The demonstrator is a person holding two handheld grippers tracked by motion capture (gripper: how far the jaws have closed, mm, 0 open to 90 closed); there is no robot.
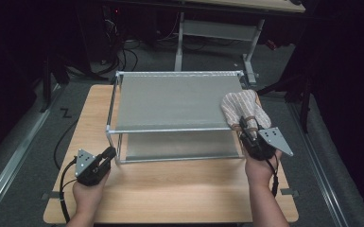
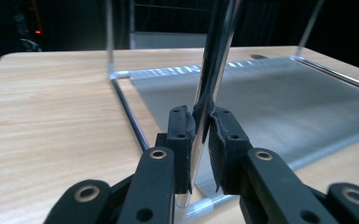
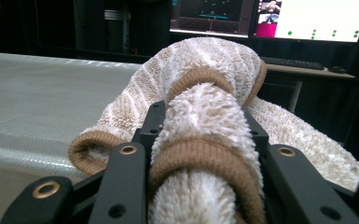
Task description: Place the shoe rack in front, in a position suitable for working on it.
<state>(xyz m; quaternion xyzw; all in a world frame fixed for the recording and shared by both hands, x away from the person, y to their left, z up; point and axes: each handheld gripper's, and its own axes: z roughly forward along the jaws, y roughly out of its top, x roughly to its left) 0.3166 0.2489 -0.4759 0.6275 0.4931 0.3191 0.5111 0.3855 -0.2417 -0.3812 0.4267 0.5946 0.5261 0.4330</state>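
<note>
Steadied the rack (image 1: 175, 101) with the left gripper (image 2: 200, 140) clamped on its near-left post — best kept firm while the right gripper (image 1: 248, 130), closed on the towel (image 1: 241, 108), spread it flat.

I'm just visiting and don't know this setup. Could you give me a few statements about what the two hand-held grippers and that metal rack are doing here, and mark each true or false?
1. The right gripper is shut on a fluffy striped towel. True.
2. The towel lies on the lower shelf of the metal rack. False: it sits at the right end of the top shelf, partly hanging over the edge.
3. The left gripper has its jaws around an upright post of the rack. True.
4. The rack stands on the floor. False: it stands on a wooden table.
5. One person's hand holds both grippers. False: the left hand holds one, the right hand the other.
</note>
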